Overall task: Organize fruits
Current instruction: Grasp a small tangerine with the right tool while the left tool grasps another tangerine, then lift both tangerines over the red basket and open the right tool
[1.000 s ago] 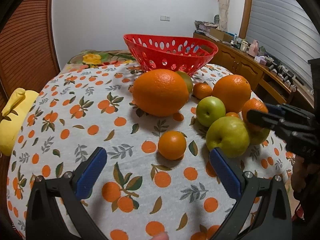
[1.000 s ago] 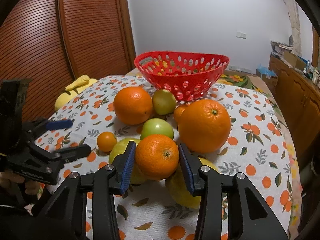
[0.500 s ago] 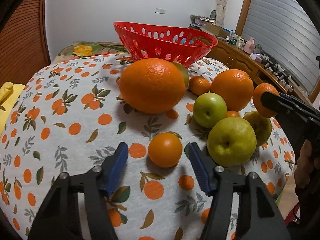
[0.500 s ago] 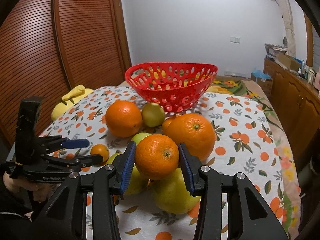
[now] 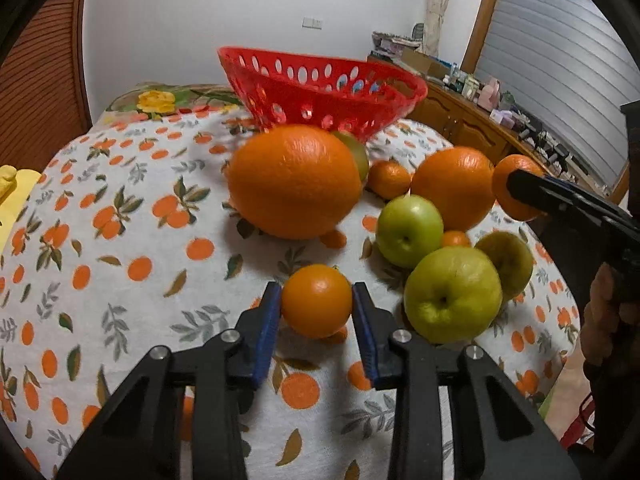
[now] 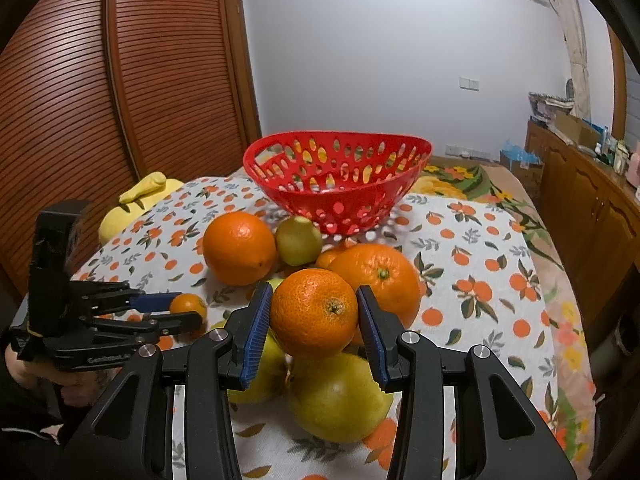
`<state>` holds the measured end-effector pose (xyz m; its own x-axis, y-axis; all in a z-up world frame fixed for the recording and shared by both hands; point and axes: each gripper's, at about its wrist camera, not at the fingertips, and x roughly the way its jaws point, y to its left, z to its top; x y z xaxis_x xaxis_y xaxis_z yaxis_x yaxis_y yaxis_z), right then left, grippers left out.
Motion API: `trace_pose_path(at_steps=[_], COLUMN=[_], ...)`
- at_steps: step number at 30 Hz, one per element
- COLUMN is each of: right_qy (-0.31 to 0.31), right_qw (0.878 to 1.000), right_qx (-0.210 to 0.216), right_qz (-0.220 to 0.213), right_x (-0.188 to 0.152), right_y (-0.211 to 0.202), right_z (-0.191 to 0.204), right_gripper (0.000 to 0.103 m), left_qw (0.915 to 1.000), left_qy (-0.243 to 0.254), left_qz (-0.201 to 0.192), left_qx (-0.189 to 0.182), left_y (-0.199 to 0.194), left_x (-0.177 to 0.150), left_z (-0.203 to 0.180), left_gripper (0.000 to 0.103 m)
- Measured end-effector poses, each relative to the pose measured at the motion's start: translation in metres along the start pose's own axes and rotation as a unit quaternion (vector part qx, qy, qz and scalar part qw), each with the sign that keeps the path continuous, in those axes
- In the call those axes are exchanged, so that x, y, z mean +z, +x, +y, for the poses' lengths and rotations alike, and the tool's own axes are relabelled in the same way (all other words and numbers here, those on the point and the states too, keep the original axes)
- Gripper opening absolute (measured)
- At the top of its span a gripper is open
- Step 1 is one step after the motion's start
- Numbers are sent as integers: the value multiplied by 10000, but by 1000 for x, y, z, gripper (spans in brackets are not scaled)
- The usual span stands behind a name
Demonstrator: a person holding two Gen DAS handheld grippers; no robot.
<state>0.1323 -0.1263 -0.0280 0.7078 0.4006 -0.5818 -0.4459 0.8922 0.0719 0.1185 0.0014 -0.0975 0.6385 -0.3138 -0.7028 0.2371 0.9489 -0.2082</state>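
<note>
My left gripper [image 5: 316, 300] is shut on a small mandarin [image 5: 317, 301] that rests on the orange-print tablecloth [image 5: 100, 240]. My right gripper [image 6: 314, 314] is shut on a medium orange [image 6: 314, 314] and holds it above the fruit pile. It also shows in the left wrist view [image 5: 516, 196]. The red perforated basket [image 6: 338, 178] stands empty at the back of the table. Loose fruit lie in front of it: a large orange [image 5: 294, 182], another orange [image 5: 452, 186], a green apple [image 5: 408, 230], and a yellow-green apple [image 5: 452, 294].
A yellow plush toy [image 6: 140, 200] lies off the table's left side. A wooden sideboard [image 6: 592, 208] with clutter runs along the right wall. A slatted wooden door [image 6: 100, 100] stands at the left. A small mandarin [image 5: 388, 180] sits behind the apples.
My left gripper moved forward and closed on the small mandarin. My right gripper lifted its orange higher above the pile.
</note>
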Motion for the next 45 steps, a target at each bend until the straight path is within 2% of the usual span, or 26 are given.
trace_pose_path(at_steps=[11,18,27,45], right_qy=[-136,-153,-145,-159], right_qw=[9996,9992,9996,9994], right_qx=[-93,-198,-207,-47], right_qz=[-232,-326,-113,298], right_x=[45,70,81,94], right_y=[8,21,48,85], right_z=[-8,-12,-19,-34], right_gripper=[43,43,43,44], left_qw=[9990,9981,9972,9972], left_qy=[115,216,329,418], left_qz=[-442,-573,-657,-610], left_qx=[21,4,127,131], left_y=[-23,-26,-21,4], left_x=[43,67,95,135], left_z=[4,6,4,8], left_gripper=[34,34,34,34])
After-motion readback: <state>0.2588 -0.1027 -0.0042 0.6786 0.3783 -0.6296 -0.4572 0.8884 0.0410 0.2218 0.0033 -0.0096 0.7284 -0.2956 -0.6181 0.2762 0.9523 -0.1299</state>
